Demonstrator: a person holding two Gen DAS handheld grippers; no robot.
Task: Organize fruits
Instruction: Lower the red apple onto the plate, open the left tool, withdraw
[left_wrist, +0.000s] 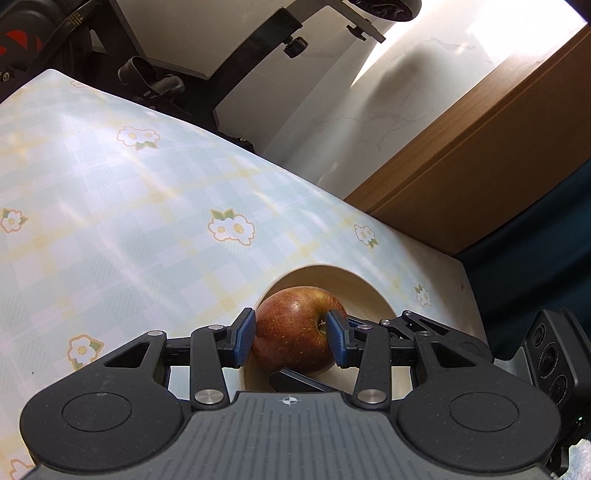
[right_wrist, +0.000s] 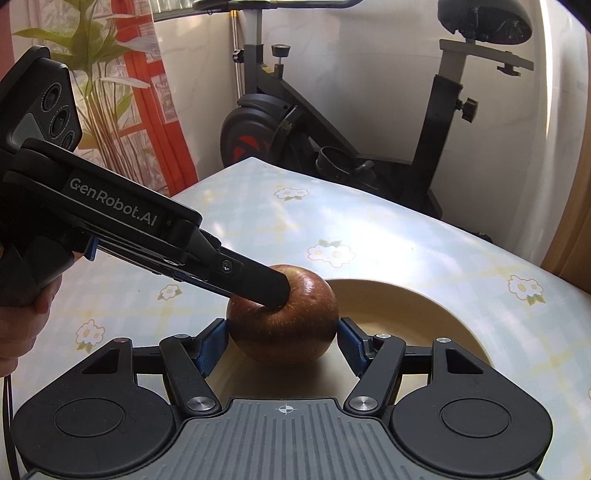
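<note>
Nearest to me, my left hand-held gripper (left_wrist: 291, 338) is closed on the apple (left_wrist: 295, 326), its blue pads (left_wrist: 245, 338) pressed to the skin on either flank; one pad sits right by the stem hollow, which tells me the fruit lies on its side. I hold it across the middle because a round, smooth apple would roll out of a grip taken off-centre.

My right hand-held gripper (right_wrist: 282, 343) brackets the same apple (right_wrist: 282, 317) from another angle, jaws at a middling width. Its blue pads (right_wrist: 212, 345) look to be at the skin on both sides, but I cannot tell whether they press or only stand against it. I judge it is there to steady the fruit while the other takes or gives up the load. In that view the left tool's finger lies across the top of the apple.

The apple rests in the cream plate (right_wrist: 424, 306), toward its near side, so as I read it this piece is set where it belongs. The plate stands on the surface (left_wrist: 129, 206), covered in a checked, flowered cloth, near one edge.

Farther off stands an exercise bike (right_wrist: 332, 122) against the pale wall, well clear of my work
</note>
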